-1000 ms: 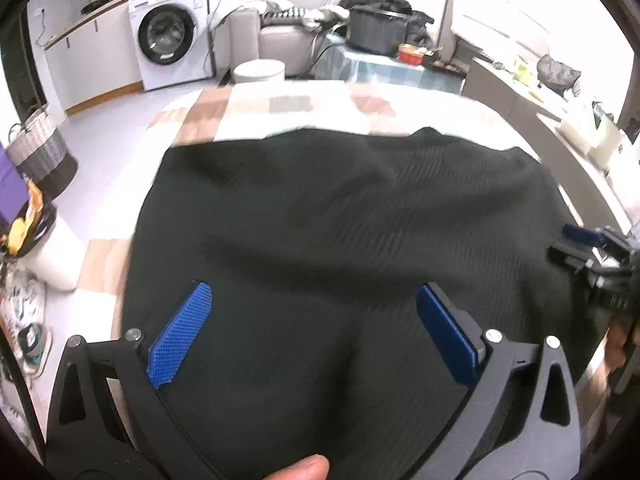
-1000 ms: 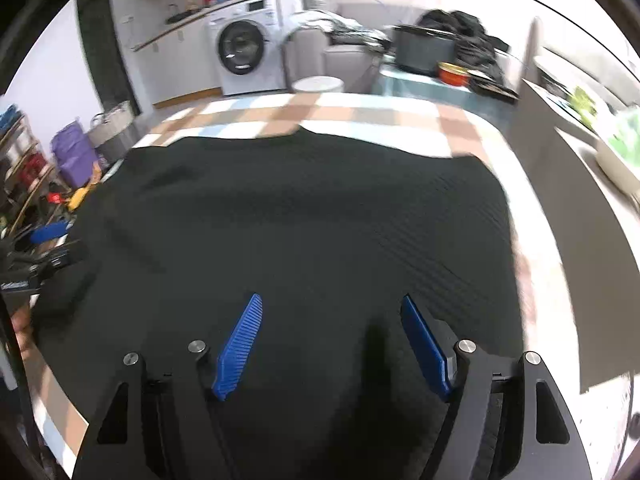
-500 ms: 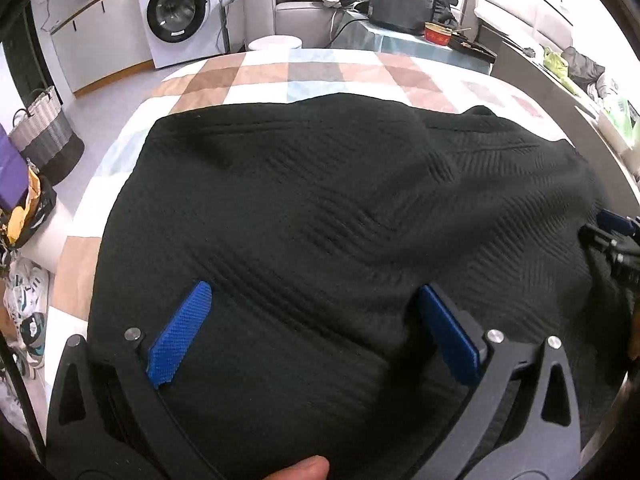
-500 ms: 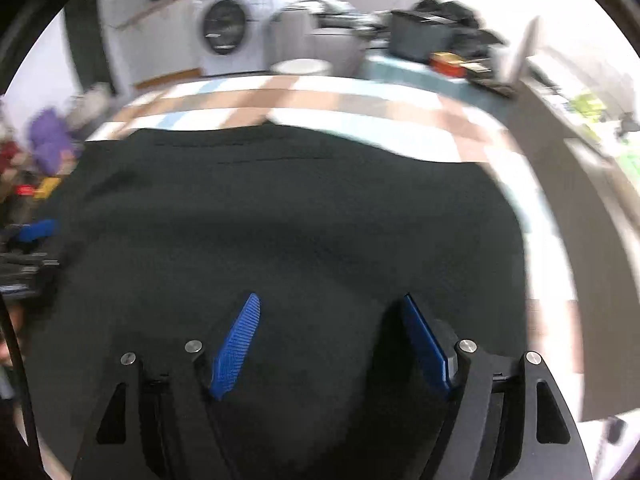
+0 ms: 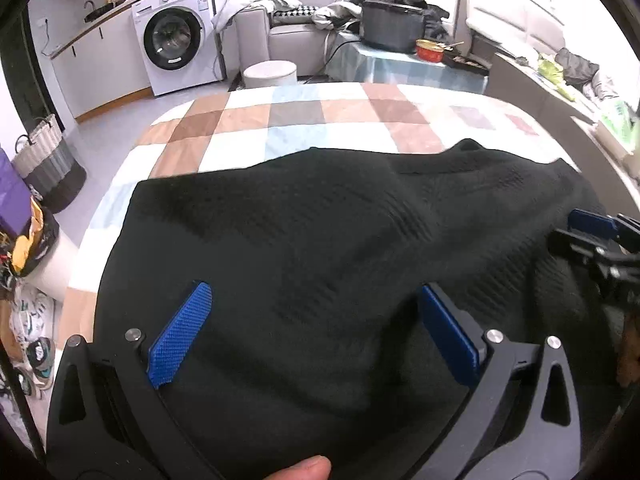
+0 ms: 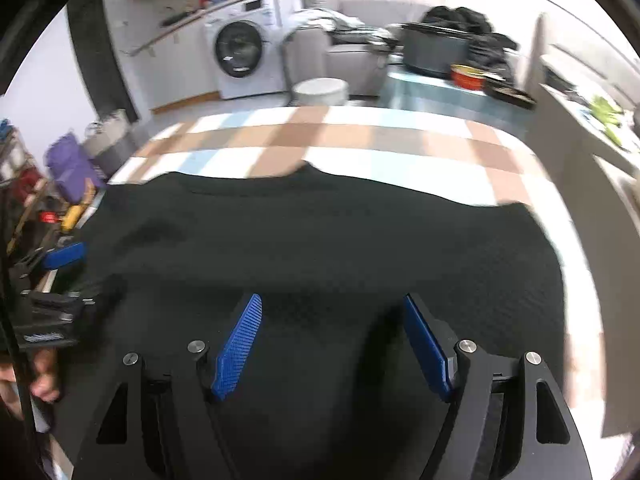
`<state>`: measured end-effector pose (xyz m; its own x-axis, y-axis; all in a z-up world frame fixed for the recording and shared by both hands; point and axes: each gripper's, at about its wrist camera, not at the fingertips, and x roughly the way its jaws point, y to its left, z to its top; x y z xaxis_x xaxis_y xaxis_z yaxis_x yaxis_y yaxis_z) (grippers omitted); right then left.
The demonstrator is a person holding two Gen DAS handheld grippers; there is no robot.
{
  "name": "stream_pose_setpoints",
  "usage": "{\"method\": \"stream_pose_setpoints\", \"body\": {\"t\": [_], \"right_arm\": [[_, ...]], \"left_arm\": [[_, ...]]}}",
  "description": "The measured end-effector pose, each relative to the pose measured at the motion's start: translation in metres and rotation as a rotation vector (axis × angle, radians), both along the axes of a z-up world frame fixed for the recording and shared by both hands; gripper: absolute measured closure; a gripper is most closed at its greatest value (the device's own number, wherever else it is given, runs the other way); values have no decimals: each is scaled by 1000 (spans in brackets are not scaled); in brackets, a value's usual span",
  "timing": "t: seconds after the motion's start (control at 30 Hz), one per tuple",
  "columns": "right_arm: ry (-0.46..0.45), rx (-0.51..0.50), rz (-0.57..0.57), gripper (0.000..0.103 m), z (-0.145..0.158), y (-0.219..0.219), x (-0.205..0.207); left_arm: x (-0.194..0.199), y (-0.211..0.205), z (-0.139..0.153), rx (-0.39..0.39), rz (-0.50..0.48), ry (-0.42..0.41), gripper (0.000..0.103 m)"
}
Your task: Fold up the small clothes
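Note:
A black knit garment (image 5: 328, 240) lies spread on a checked cloth surface (image 5: 304, 120); it also fills the right wrist view (image 6: 328, 240). My left gripper (image 5: 316, 300) is open, its blue pads wide apart just above the garment's near part. My right gripper (image 6: 332, 312) is open above the garment's near edge. The right gripper shows at the right edge of the left wrist view (image 5: 592, 236). The left gripper shows at the left edge of the right wrist view (image 6: 56, 264). Neither holds cloth.
A washing machine (image 5: 176, 36) and grey sofa (image 5: 288, 28) stand beyond the far edge. A side table with a dark pot (image 5: 392, 28) and red bowl (image 5: 430, 49) is at the back. A basket (image 5: 44, 164) and clutter are on the floor at left.
Both views have pulled back and tilted up: more of the checked surface shows beyond the garment's far edge. Both grippers stay open.

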<state>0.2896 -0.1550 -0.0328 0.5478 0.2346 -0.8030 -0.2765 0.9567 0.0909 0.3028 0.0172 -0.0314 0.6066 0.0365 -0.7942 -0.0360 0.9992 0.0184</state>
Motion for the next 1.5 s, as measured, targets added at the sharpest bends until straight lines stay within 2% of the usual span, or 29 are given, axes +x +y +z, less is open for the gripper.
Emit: {"method": "stream_pose_setpoints", "body": {"t": [0.07,0.13,0.2,0.23,0.3,0.37,0.47,0.6,0.7,0.8,0.9,0.93,0.97,1.03,1.07,1.1,1.2,1.27,1.3,1.37,1.43,1.5], "right_arm": [[4,4,20,29,-6,13,10],[21,-47,20,29,-17,19,21],[22,-118,-7,28,-23,14,25],[11,-99,-5,28,-22,7,23],[-9,-177,-96,27,-19,-10,23],[-8,-242,-208,27,-17,-42,26],[6,-132,-267,27,-10,-82,23],[3,6,-368,27,3,-134,21],[41,118,-344,27,-2,-150,32],[73,181,-293,28,-9,-151,51],[84,174,-288,33,-14,-144,69],[93,177,-295,45,-16,-144,73],[104,174,-304,66,-17,-144,75],[97,173,-292,88,-19,-141,78],[65,171,-277,91,-15,-139,75],[3,164,-261,92,-6,-139,66],[-84,150,-286,94,8,-146,48],[-80,99,-321,97,6,-148,47],[-58,39,-337,97,1,-147,49],[-3,26,-334,97,-8,-147,54],[1,49,-336,96,-8,-150,55],[13,81,-329,87,-4,-154,52]], "left_arm": [[6,6,-7,10,34,15,0],[9,23,-13,-28,90,43,0],[3,49,-11,-68,190,25,0],[3,57,-12,-68,218,27,0],[-2,70,-11,-103,224,29,1],[-6,68,-10,-73,208,36,1],[-8,63,-11,-30,201,43,1],[-10,56,-4,-82,182,8,1],[-4,49,-3,-66,168,1,1],[-1,47,-11,-62,165,30,1],[-1,53,-11,-95,173,19,1],[-1,56,-12,-106,179,18,1],[0,58,-13,-112,181,18,1],[0,59,-14,-117,182,14,1],[0,60,-14,-117,181,14,1],[0,60,-14,-114,180,15,1],[1,60,-14,-112,172,18,1],[2,58,-15,-103,166,21,1],[3,57,-15,-93,165,26,1],[4,56,-16,-83,164,29,1],[3,57,-15,-90,166,26,1],[1,59,-14,-98,173,25,1]]}}
